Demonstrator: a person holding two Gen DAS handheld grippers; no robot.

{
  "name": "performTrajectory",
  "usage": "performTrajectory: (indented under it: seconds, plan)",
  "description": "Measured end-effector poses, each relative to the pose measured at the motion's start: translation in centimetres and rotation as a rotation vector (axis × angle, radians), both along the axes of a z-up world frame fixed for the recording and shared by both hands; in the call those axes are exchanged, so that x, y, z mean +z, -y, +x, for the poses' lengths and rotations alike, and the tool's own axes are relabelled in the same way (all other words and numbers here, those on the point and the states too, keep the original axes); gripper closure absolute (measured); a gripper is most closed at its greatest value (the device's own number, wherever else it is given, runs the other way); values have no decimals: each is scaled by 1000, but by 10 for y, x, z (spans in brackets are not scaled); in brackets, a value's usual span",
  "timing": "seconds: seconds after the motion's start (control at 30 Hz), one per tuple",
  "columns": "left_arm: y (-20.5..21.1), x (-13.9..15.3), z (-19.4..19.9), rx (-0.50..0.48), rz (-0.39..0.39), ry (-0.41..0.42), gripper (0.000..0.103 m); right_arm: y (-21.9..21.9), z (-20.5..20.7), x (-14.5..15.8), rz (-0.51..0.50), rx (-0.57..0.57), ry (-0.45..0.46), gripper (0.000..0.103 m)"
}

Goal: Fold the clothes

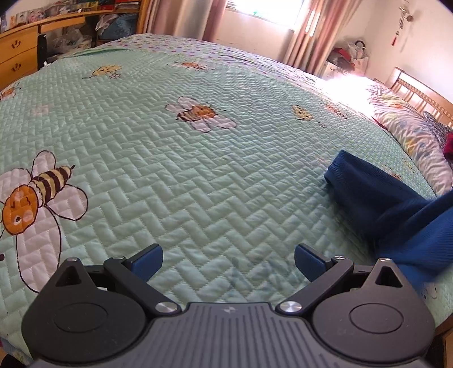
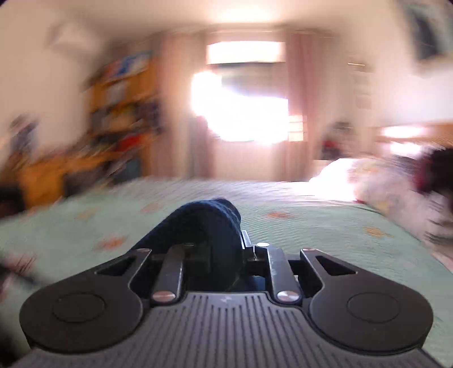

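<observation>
Right gripper (image 2: pixel 223 249): squeezed shut on a dark blue garment (image 2: pixel 209 223). Blue cloth bunched up between the jaws, poking out at 12 o'clock, over the green quilt (image 2: pixel 311 226). Whole right view smeared and blurry, so likely a fast swing with the cloth in tow. Held tight, probably so the cloth does not slip off on the way.

Left gripper (image 1: pixel 228 261): wide open, nothing in it. Blue pads far apart, just above the quilt (image 1: pixel 198 175) with its bees and flowers. Same blue garment (image 1: pixel 382 203) at 3 o'clock from the left gripper, partly raised off the bed, one rounded end resting on the quilt. Open like that, maybe ready for a pinch on another edge, since a neat fold goes better with two holds.

Folded or not? Hard to tell: cloth too bunched and too cut off at the edge.

Further out: pillows (image 1: pixel 410 133) at 2 o'clock, window (image 1: pixel 263 11) at 12 o'clock, wooden drawers (image 1: pixel 17 53) at 10 o'clock.
</observation>
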State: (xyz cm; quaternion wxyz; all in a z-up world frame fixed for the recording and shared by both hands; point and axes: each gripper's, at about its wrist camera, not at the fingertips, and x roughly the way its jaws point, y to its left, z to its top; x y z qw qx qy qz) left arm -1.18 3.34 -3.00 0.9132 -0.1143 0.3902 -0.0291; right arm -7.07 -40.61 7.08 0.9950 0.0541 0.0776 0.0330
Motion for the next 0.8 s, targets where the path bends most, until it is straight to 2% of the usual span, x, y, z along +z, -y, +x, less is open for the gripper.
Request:
performTrajectory:
  seconds: [0.07,0.1,0.17,0.27,0.33,0.43,0.53,0.6,0.67,0.8]
  plan:
    - [5,3,-3,-10,13,7,3,60,19,-7,159,-193,-37,83]
    - [5,4,-4,-12,16,8,3,88,30,-18,228,-275,-90,83]
    - [6,5,-4,-15,21,9,3,121,47,-48,260,-379,-237,83]
    - [7,3,0,-14,24,4,3,121,52,-90,238,-329,-359,81]
    - [10,0,3,-18,25,-10,3,114,51,-113,251,-310,-403,79]
    - [18,-6,5,-41,40,-24,3,112,44,-130,274,-322,-421,76]
    - [20,-8,6,-52,48,-27,3,113,40,-127,266,-319,-415,69]
    - [19,-9,8,-46,41,-29,3,116,35,-119,241,-365,-414,45]
    - [17,-11,9,-38,33,-33,3,118,26,-111,201,-447,-406,30]
    - [18,-13,9,-42,28,-41,3,118,10,-95,153,-509,-348,29]
